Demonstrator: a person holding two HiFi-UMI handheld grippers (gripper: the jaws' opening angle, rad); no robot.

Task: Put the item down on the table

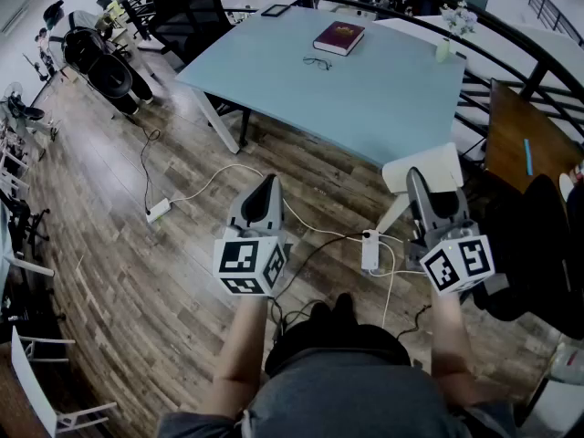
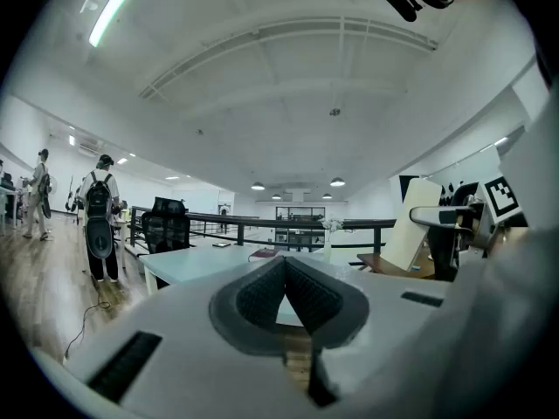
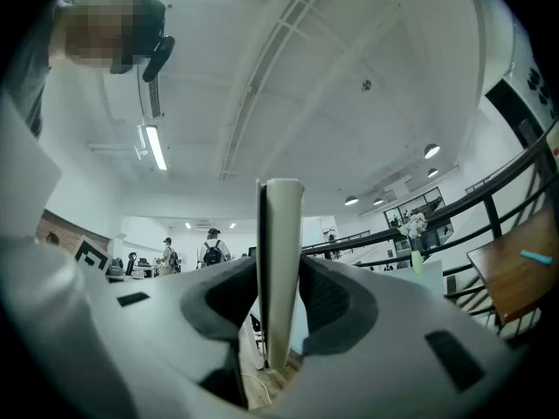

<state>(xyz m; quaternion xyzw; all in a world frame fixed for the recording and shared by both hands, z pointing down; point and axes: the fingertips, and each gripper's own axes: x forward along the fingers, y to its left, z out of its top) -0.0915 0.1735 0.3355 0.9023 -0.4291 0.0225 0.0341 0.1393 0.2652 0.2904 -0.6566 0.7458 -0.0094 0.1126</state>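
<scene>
My right gripper (image 1: 416, 179) is shut on a thin cream-white book (image 1: 425, 166), held upright over the wooden floor just short of the near edge of the light blue table (image 1: 392, 108). In the right gripper view the book (image 3: 281, 251) stands edge-on, pressed between both pads (image 3: 321, 297). My left gripper (image 1: 267, 185) hangs beside it to the left, jaws shut with nothing in them; in its own view the pads (image 2: 262, 293) meet. From the left gripper view the book (image 2: 416, 223) shows at the right.
On the table lie a dark red book (image 1: 338, 37), a pair of glasses (image 1: 318, 62) and a small pale vase (image 1: 443, 51). Power strips (image 1: 370, 249) and cables lie on the floor below. A brown wooden desk (image 1: 520, 140) stands at the right, black chairs (image 1: 196, 12) at the back left.
</scene>
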